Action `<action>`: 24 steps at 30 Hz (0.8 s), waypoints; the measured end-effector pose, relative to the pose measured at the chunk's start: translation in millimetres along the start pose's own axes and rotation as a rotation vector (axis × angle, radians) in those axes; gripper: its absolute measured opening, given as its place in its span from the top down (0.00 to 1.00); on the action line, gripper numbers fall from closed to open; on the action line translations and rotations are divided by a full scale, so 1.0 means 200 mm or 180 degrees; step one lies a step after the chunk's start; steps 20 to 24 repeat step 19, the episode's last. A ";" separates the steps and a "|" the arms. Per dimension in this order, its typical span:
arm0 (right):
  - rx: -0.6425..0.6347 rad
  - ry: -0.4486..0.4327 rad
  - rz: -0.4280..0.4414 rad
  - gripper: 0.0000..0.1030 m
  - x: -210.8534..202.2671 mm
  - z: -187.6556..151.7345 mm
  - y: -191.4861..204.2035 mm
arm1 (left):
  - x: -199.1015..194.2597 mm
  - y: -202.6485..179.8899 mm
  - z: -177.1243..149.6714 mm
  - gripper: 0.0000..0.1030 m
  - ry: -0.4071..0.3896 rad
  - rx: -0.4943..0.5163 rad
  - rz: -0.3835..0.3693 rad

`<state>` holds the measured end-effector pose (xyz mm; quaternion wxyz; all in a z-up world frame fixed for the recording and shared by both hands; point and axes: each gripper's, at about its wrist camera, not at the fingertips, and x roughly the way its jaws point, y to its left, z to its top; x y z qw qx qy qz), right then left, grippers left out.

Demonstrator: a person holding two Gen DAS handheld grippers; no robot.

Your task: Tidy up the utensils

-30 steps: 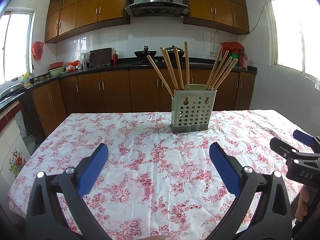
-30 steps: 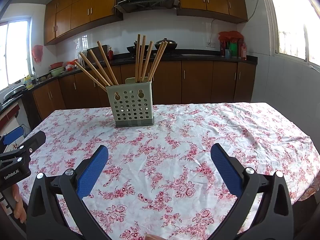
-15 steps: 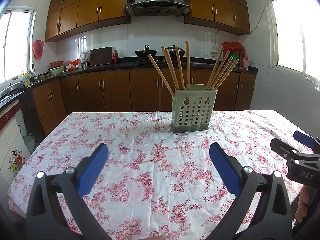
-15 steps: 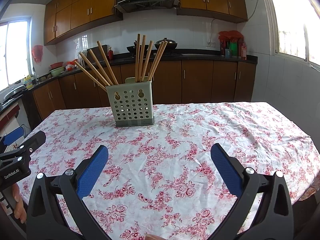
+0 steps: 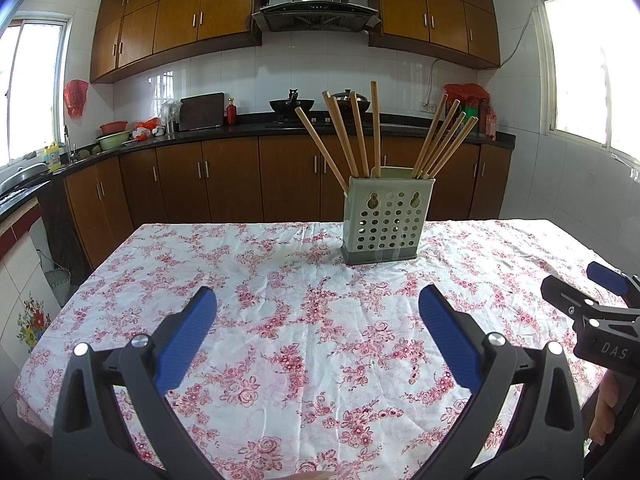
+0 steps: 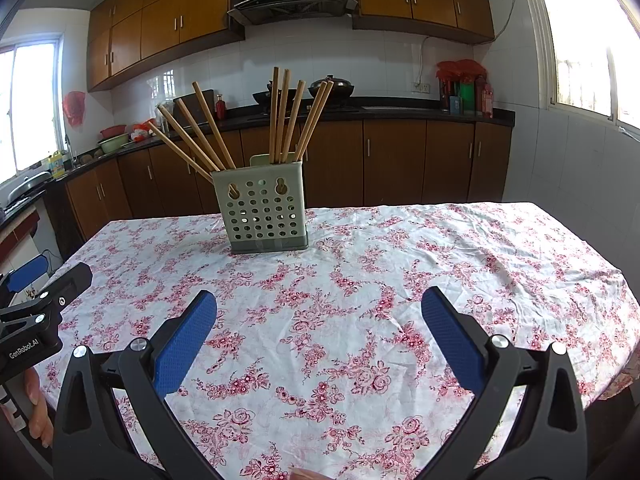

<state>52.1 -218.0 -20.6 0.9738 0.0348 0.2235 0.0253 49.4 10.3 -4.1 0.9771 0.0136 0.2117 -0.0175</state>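
Wooden chopsticks (image 5: pixel 362 136), fanned in two bunches, handles up for easy picking, inside perforated green caddy (image 5: pixel 382 218) standing upright at far middle of floral-clothed desk (image 5: pixel 280 320). Left claw (image 5: pixel 318 316) and right claw (image 6: pixel 320 318): both spread wide, empty, poised well short of the caddy.
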 end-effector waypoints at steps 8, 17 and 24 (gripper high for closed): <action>0.0000 0.0001 0.0000 0.02 0.00 0.00 0.00 | 0.00 -0.01 0.00 0.04 -0.0012 -0.0003 0.0003; 0.0007 0.0005 0.0000 0.02 0.00 0.00 0.00 | 0.01 -0.01 0.00 0.04 0.0007 -0.0030 0.0007; 0.0009 0.0005 0.0000 0.02 0.00 0.00 0.00 | 0.01 -0.02 0.00 0.04 0.0009 -0.0030 0.0008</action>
